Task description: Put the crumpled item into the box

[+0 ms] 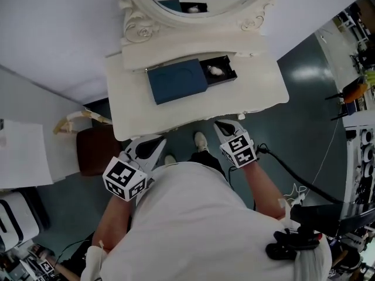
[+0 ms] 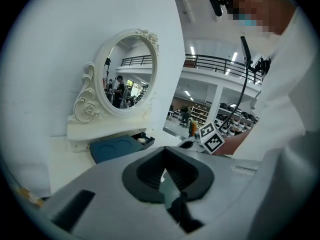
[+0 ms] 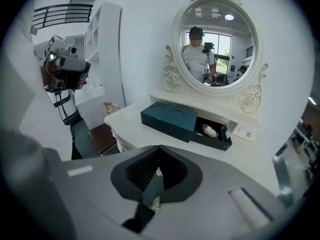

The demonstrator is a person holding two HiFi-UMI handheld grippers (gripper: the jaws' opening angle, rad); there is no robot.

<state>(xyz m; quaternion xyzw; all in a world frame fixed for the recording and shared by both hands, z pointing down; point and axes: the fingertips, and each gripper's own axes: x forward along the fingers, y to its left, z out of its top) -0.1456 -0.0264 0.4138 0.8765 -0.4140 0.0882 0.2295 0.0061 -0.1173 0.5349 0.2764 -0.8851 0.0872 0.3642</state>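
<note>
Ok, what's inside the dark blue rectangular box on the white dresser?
A small crumpled whitish item lies in the open end of the dark blue rectangular box. Its lid with two round recesses covers the rest, so that part's inside is hidden.

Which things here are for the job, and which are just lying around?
For the job: box; crumpled item inside its open end; left gripper and right gripper, both shut.
Just around: mirror; table; stool.
</note>
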